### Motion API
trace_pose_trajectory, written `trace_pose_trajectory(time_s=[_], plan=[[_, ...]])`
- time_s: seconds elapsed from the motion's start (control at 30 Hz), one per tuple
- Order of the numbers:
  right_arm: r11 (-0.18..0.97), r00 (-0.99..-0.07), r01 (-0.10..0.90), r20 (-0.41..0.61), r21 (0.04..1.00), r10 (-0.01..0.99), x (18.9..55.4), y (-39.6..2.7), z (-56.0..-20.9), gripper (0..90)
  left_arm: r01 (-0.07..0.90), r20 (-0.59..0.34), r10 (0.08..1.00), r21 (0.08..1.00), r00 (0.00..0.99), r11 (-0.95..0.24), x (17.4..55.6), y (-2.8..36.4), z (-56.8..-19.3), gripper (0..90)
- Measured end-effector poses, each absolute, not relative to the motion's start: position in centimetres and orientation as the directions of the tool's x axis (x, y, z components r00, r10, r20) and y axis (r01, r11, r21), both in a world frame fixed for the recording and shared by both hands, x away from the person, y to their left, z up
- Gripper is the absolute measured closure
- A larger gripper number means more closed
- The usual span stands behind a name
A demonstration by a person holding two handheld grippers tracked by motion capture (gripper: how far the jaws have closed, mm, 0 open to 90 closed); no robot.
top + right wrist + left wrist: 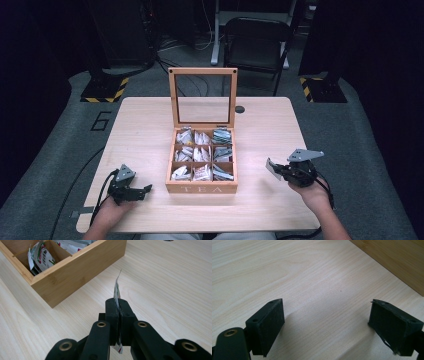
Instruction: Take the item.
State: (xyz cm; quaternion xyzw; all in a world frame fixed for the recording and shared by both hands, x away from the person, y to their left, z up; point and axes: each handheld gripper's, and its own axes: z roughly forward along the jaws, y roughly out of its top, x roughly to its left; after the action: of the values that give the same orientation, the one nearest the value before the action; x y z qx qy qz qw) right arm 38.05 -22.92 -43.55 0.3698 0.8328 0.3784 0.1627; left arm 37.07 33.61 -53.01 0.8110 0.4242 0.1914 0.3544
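The right gripper [117, 305] has its two black jaws squeezed tight on a thin, flat white paper tea bag packet [116, 291]. The packet stands on its edge between the jaws and pokes out past the tips. From the high view the right gripper [281, 171] holds it just above the pale wooden table [140, 127], to the right of the box and apart from it.

The light brown wooden tea box [201, 189] sits in the middle of the table. Its glass lid [202, 97] stands straight up at the far side. Inside are nine little square spaces, and all of them look full of packets.

The left gripper [141, 191] rests low by the near left corner of the box. Its jaws [322, 325] are spread wide with nothing between them, just bare table.

The job now looks like putting this one packet down on the table, or moving it back to a space in the box; it is hard to say which. To do it well:

- Keep the squeeze firm until the packet is low, because thin paper slips easily.
- Go slowly, so the packet does not bend on the table.
- Stay clear of the box wall [82, 272], so it does not get bumped.
- Let the left gripper wait where it is.
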Motion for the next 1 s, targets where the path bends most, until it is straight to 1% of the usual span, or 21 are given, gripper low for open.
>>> trace_pose_trajectory(time_s=[0.43, 0.47, 0.8, 1.0], plan=[[0.439, -0.656, 0.511, 0.006, 0.739, 0.754, 37.8, -23.7, -44.9, 87.8, 0.552, 0.01, 0.824, 0.737, 0.567, -0.389, 37.1, 33.6, -53.0, 12.7], [0.426, -0.645, 0.52, 0.014, 0.74, 0.764, 37.7, -23.7, -45.3, 87.8, 0.553, 0.01, 0.824, 0.737, 0.567, -0.389, 37.1, 33.6, -53.0, 12.7], [0.425, -0.639, 0.543, 0.027, 0.724, 0.769, 37.6, -24.1, -46.4, 87.7, 0.552, 0.01, 0.824, 0.737, 0.567, -0.389, 37.1, 33.6, -53.0, 12.7], [0.436, -0.633, 0.541, 0.007, 0.719, 0.774, 37.4, -24.1, -47.2, 87.6, 0.552, 0.01, 0.824, 0.737, 0.567, -0.389, 37.1, 33.6, -53.0, 12.7]])
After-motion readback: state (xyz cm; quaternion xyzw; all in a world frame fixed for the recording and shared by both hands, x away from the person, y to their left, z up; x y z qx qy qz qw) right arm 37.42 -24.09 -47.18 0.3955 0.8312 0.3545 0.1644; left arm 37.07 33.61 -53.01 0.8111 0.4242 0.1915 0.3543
